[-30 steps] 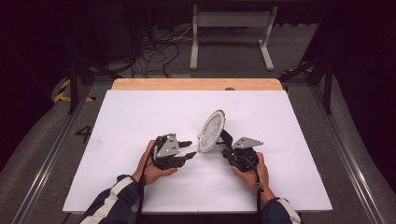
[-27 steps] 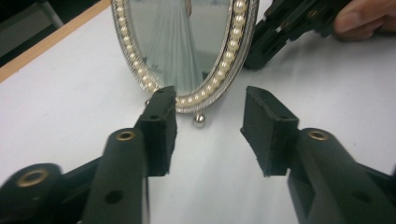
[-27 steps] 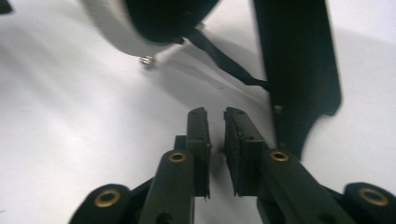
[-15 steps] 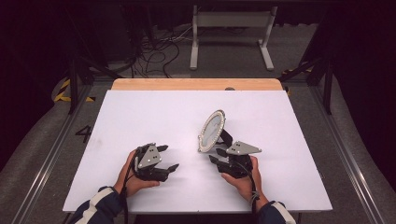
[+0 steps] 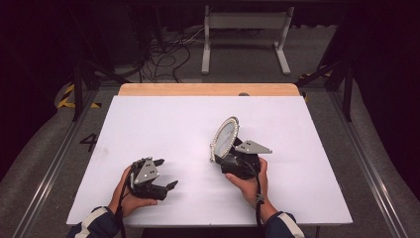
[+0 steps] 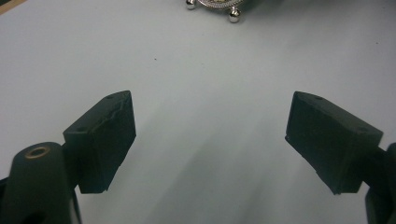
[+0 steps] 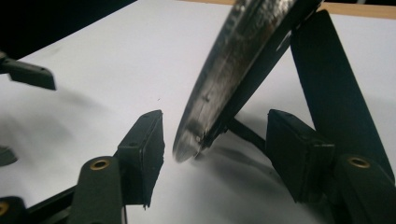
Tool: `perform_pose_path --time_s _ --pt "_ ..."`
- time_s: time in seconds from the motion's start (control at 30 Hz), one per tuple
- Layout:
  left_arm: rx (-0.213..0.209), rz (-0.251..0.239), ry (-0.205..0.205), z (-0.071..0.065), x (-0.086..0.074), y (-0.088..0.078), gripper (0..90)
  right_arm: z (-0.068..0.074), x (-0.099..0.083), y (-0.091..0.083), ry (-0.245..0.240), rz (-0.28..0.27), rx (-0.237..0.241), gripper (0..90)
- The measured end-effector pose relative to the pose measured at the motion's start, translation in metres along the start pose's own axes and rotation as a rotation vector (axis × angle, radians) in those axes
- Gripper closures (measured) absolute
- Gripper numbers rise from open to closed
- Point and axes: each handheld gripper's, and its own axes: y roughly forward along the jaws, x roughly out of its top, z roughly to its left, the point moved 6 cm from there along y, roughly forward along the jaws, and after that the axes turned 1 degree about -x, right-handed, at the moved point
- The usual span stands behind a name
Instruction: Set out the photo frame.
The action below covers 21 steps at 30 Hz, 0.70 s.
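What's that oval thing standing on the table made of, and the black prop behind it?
The oval frame looks like silver-coloured metal: its rim is shiny and beaded, with small polished ball feet; plated plastic can't be ruled out. Its face seems glassy and pale. The black prop behind looks matte, perhaps card or plastic; the pictures leave that open.

Framed mirror (image 7: 233, 65) stands on its prop between the parted jaws.
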Motion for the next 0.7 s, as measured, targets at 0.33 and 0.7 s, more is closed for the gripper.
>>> perform_pose_path --time_s 0.33,0.7 --pt "0.012 0.004 0.007 -0.001 0.0 0.0 15.9 0.004 0.004 0.022 0.059 -0.023 -0.095 37.8" --pt "0.019 0.003 0.003 0.0 -0.001 -0.002 16.0 0.001 0.001 0.028 0.128 -0.063 -0.117 54.7"
